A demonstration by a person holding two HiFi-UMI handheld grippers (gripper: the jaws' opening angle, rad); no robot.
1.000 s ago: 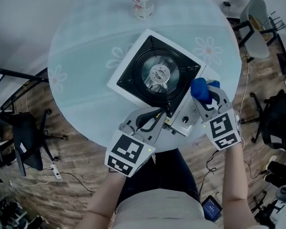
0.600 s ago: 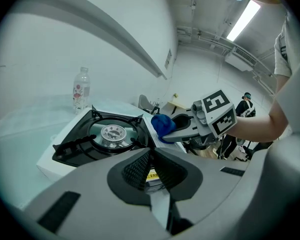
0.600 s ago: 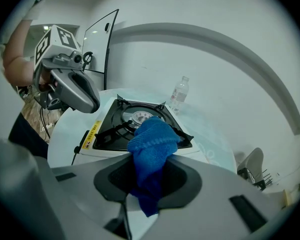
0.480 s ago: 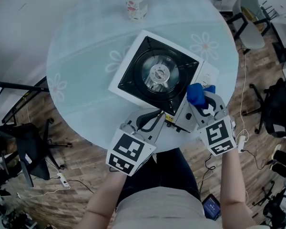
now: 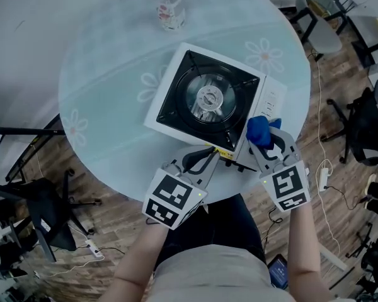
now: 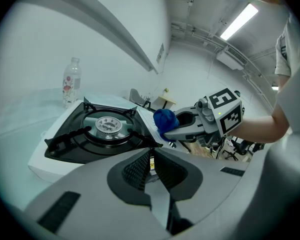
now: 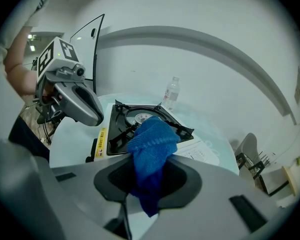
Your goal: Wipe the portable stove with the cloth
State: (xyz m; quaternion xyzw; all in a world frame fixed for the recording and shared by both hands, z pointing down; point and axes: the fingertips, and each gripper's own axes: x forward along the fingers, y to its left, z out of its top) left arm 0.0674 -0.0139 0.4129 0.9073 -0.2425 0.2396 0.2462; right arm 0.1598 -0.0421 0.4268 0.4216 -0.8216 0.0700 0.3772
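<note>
The portable stove (image 5: 170, 115), white with a black burner top, sits mid-table. My right gripper (image 5: 265, 138) is shut on a bunched blue cloth (image 5: 259, 130), which rests at the near end of the stove's white control panel (image 5: 272, 99). In the right gripper view the cloth (image 7: 151, 145) hangs between the jaws of my right gripper (image 7: 150, 184), in front of the burner. My left gripper (image 5: 209, 152) is shut, its tips against the stove's near corner; a yellow label shows just past them at the tips (image 6: 150, 165). The left gripper view also shows the cloth (image 6: 164, 120).
A clear plastic bottle (image 5: 168, 8) stands at the far edge of the round glass table (image 5: 107, 74). Black chairs (image 5: 47, 206) and cables stand on the wooden floor around it. Another chair (image 5: 321, 24) is at the right.
My right gripper has slid the cloth toward me along the stove's right panel. The left gripper has stayed at the near corner. The head view has shifted a little.
</note>
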